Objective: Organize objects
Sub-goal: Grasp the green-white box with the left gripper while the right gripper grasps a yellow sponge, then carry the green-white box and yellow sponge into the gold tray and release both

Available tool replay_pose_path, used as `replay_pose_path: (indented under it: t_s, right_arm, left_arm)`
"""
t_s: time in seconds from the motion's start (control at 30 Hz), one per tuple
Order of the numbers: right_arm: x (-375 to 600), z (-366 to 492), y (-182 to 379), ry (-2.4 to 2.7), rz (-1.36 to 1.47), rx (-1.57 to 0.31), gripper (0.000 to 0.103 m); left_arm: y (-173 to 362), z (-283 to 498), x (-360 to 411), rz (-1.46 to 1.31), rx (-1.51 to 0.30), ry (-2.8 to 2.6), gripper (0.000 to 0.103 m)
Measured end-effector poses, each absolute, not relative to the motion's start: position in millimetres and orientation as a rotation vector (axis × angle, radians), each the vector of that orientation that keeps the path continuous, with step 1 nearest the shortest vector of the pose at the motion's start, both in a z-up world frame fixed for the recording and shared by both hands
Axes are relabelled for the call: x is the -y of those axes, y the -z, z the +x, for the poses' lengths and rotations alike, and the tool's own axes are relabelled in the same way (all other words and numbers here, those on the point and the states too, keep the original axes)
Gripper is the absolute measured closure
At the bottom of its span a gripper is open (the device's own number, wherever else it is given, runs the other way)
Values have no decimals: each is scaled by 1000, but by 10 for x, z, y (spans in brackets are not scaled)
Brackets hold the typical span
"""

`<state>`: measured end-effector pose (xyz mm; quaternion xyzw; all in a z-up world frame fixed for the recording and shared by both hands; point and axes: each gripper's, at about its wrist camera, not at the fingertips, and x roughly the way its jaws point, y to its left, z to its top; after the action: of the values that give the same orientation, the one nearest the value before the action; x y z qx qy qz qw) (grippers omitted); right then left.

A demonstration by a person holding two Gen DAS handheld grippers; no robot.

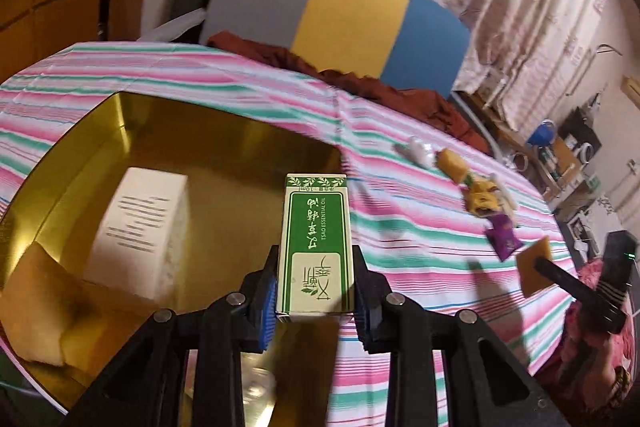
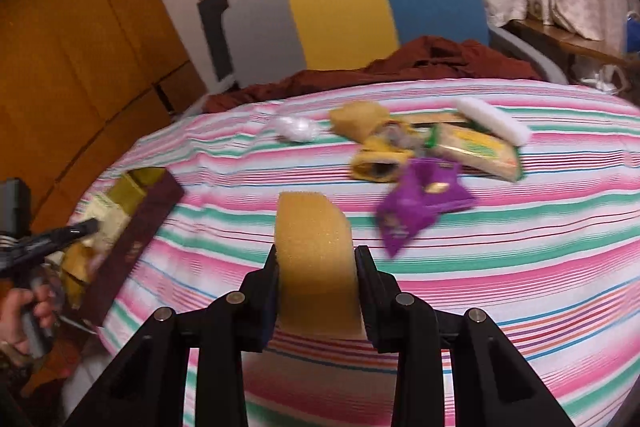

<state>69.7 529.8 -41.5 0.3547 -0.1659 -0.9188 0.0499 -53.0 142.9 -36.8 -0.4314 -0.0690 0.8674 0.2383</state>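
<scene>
Right over the gold tin (image 1: 120, 131), the left gripper (image 1: 315, 291) pinched a green and white box (image 1: 315, 247) between its blue pads (image 1: 267, 307). The box stood up straight in the jaws, above the near right edge of the tin. Inside the tin lay a white box (image 1: 140, 227) with small print on it, and beside that, at the tin's near left corner, a soft yellow sponge (image 1: 44, 311).

The tin sat on a striped cloth (image 1: 400, 247) with pink, green and white lines. Off to the right of the tin, well apart from it, the right gripper (image 2: 316, 291) squeezed a yellow sponge piece (image 2: 314, 259) between its two jaws, up above the cloth. Farther from the tin than that sponge lay a little pile of things: a purple packet (image 2: 416, 211), a yellow wrapper (image 2: 376, 163), a green and yellow packet (image 2: 476, 147), a white block (image 2: 492, 119) and a small clear bag (image 2: 296, 127). They were too blurry to read.

Past the cloth, behind the tin, lay a dark red cloth (image 1: 360, 79), and a grey, yellow and blue cushion (image 1: 340, 11) stood behind it.
</scene>
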Motion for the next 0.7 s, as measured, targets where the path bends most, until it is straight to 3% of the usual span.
replay_pose_path:
  t_s: [0.37,0.5,0.7]
  right_arm:
    - [-4287,523,326,2573,978,636,68]
    - [-3957,473,312,2515,960,645,68]
    - [-3613,381,343,2462,984,651,68]
  left_arm:
    - [665,-772,-1216,-1302,242,-2325,72]
    - [704,-780,-1136,-1343,242,-2334,63]
    - [607,-636,-971,-1251,226,-2383,61]
